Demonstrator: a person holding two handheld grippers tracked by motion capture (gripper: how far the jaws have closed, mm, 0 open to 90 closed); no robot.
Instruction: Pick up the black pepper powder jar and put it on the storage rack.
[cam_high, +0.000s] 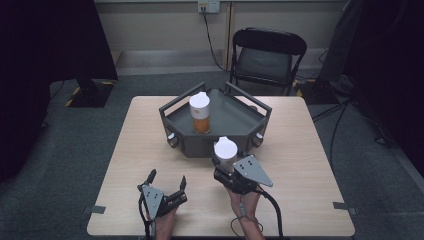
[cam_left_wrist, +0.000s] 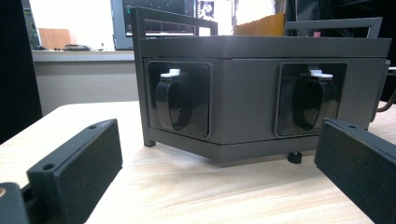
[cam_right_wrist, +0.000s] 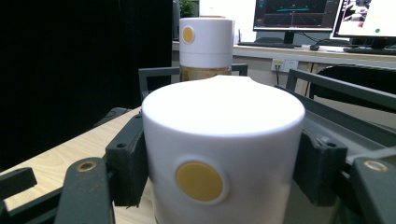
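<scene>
the right tongs (cam_high: 223, 161) are clamped on a white-capped round jar (cam_right_wrist: 223, 163), just before the dark grey 6-sided metal tray (cam_high: 235, 120). the left tongs (cam_high: 166, 179) gape wide and empty over the pale wooden table (cam_high: 300, 150), tray ahead. another white-capped amber jar (cam_high: 200, 113) stands in the tray beyond.

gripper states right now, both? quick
Left gripper: open, fingers spread, holding nothing, facing the grey tray.
Right gripper: shut on the white-lidded jar, one finger on each side of it.
</scene>
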